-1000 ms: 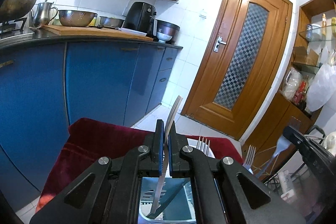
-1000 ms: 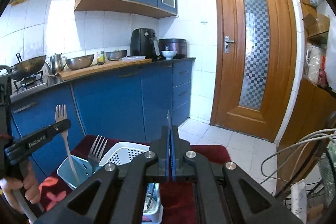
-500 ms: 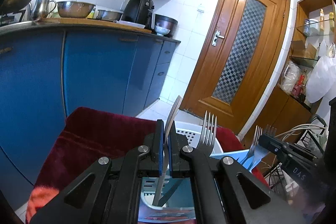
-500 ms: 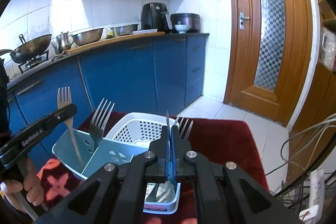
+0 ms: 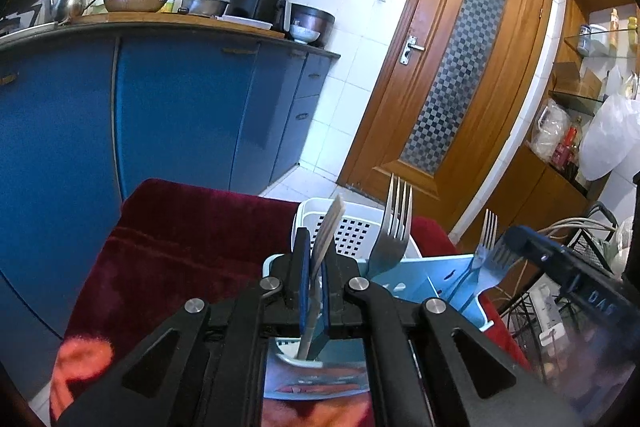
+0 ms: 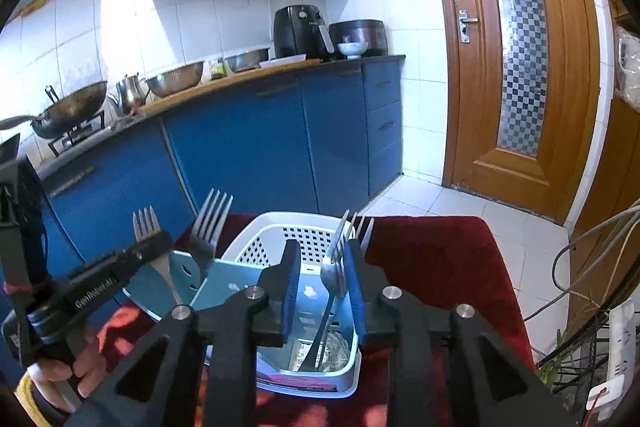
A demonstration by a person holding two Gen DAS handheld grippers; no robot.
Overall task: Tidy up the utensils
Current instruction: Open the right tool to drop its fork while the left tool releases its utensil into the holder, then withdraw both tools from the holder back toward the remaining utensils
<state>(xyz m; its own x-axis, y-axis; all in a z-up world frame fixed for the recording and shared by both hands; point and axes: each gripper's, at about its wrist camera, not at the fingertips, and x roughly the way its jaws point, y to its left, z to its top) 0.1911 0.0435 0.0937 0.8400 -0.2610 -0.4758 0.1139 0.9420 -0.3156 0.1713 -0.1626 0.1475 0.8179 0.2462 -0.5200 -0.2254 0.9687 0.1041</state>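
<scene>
Four forks (image 6: 210, 223) stand in one light blue caddy (image 6: 224, 279), just in front of one white perforated basket (image 6: 280, 227). Both sit on a red cloth (image 6: 440, 247).

Counted from the left in the right wrist view:
- The leftmost fork (image 6: 146, 227) is in the left gripper (image 6: 156, 239).
- The second fork (image 6: 208, 247) stands free.
- The third fork (image 6: 334, 275) is between the pads of the right gripper (image 6: 322, 247).
- The fourth fork (image 6: 366, 227) shows only its tines, just behind the third.

Both grippers point forward and downward over the near rim of the caddy. A hand (image 6: 68, 367) holds the left one by its handle at the near left.

The left gripper's jaws are narrow and opening, with the fork's handle between the blue pads and its foot down in a caddy compartment. The right gripper's jaws are opening with a clear gap. The third fork is unclamped and leans against the right pad, its handle down in the caddy.

The left gripper's finger reads "GenRobot.AI" (image 6: 96, 287). The right gripper (image 5: 516, 235) shows partial letters, "DAS".
</scene>
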